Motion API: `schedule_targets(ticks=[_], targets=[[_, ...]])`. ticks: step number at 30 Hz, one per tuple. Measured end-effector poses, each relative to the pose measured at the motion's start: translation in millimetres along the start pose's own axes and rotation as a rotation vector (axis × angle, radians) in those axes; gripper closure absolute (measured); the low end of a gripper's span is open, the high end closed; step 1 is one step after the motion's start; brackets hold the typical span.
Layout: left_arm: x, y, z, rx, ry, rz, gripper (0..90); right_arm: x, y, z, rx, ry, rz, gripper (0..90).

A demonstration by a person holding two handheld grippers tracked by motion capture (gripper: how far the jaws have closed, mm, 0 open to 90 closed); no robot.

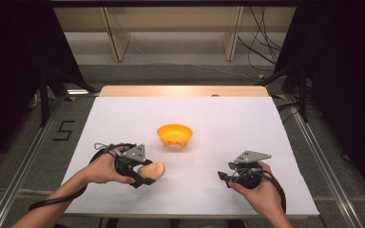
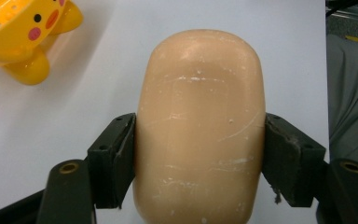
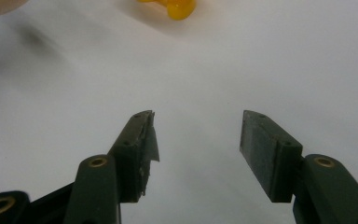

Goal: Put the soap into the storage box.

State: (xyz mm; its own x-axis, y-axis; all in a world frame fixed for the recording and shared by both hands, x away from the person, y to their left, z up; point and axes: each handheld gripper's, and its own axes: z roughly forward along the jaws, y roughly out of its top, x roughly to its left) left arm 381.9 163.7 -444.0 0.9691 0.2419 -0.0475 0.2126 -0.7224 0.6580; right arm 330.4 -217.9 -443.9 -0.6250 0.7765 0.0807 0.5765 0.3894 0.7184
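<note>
The left gripper [image 2: 199, 154] clamps its 2 jaws on a tan soap bar [image 2: 199, 126] whose long axis points away along them, near the yellow bowl [image 1: 174, 135] on the white table [image 1: 247, 123], while the right gripper [image 3: 196, 154] is empty and spread.

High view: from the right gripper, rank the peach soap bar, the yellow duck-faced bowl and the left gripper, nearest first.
1. Peach rounded soap bar: to the left of the right gripper, clamped.
2. Left gripper: at the bar's near end, too close to rank apart from it.
3. Yellow plastic bowl: farther up the white table, centre.
</note>
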Motion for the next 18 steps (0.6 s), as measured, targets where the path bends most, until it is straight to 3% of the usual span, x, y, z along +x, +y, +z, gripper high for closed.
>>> schedule_targets(ticks=[2, 4, 5, 6, 10, 13, 15, 18], targets=[[0.7, 0.1, -0.6, 0.005, -0.006, 0.001, 31.9, 0.6, -0.1, -0.8, 0.004, -0.002, 0.012, 45.4], [0.6, -0.3, -1.2, -0.008, 0.008, 0.004, 31.8, -1.0, -1.3, -0.5, -0.008, -0.006, -0.009, 45.4], [0.2, -1.0, -1.1, -0.015, 0.006, -0.002, 31.9, 0.8, -1.7, -2.1, 0.006, -0.004, 0.029, 45.4], [0.2, -1.0, -1.1, -0.015, 0.006, -0.002, 31.9, 0.8, -1.7, -2.1, 0.006, -0.004, 0.029, 45.4], [0.0, -1.3, -1.6, -0.03, -0.006, -0.011, 31.9, -1.1, -2.5, -2.3, -0.007, -0.008, 0.016, 45.3], [1.9, -0.3, -3.4, -0.038, 0.012, -0.008, 31.9, -1.4, -3.4, -1.7, -0.003, -0.005, 0.017, 45.3], [2.8, 0.2, -3.9, -0.038, 0.017, -0.006, 31.9, -3.6, -3.7, -1.1, -0.013, -0.009, -0.017, 45.3], [3.3, 0.0, -4.2, -0.045, 0.014, -0.023, 31.9, 0.3, -3.5, -3.3, 0.001, -0.003, 0.043, 45.3]])
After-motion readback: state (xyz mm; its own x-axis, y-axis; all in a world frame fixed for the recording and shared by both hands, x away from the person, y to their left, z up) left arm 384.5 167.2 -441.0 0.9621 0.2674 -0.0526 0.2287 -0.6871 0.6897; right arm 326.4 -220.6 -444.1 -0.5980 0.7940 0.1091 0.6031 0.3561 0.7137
